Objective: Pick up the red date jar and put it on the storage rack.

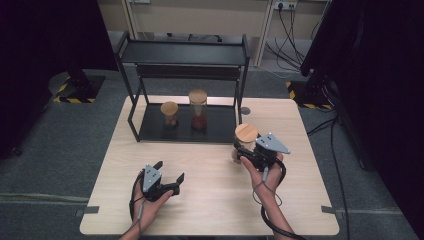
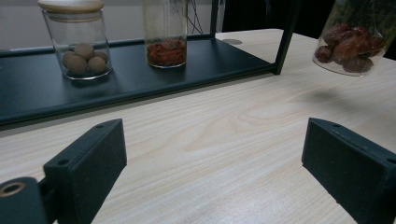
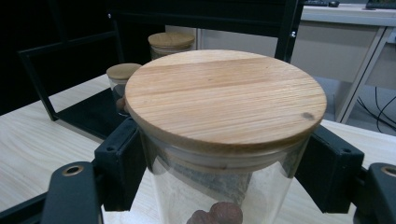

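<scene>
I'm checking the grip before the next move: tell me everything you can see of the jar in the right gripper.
The jar is clear glass, round, with a flat light wooden lid. Dark reddish-brown fruits lie in its bottom. The right gripper clamps it just under the lid, a black jaw on each side. In the left gripper view it hangs tilted, clear of the wooden table.

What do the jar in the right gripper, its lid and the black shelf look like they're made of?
Jar: clear glass, it seems; its contents show through.
Lid: pale unfinished-looking wood, maybe bamboo, with visible grain.
Shelf: likely matte black painted metal, with thin square bars.
The right gripper clamps the jar.
</scene>
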{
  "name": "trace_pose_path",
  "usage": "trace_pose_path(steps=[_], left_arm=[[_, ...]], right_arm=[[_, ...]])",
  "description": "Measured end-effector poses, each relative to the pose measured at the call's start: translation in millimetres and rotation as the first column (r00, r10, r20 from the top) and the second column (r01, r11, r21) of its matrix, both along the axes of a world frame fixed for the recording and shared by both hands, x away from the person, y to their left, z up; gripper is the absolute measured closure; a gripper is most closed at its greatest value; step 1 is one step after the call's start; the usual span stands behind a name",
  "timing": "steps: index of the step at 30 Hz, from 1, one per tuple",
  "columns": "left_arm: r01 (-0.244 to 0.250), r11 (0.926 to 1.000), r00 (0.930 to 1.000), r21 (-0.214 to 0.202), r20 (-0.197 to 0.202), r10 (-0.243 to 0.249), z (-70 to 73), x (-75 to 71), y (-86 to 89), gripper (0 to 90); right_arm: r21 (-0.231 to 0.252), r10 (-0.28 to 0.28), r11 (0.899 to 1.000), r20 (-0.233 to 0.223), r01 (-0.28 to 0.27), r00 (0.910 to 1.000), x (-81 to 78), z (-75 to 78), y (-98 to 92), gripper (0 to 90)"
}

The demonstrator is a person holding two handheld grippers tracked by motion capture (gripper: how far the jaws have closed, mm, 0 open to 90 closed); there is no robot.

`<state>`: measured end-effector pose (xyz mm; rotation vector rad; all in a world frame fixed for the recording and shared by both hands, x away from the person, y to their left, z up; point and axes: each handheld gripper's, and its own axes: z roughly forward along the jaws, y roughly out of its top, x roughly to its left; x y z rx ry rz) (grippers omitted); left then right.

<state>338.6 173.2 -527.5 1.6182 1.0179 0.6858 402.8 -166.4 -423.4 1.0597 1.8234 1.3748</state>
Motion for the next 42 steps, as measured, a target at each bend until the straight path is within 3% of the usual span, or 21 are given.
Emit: trace_pose_path(steps=[42], left_arm=[[0.002,1.0000,1.0000,0.002,0.002,-0.002,0.0,-0.1,0.0,6.0]], right_arm=[[0.029,0.013,0.999,-0.006,-0.013,0.9999,36.9,16.7,28.0,25.4]])
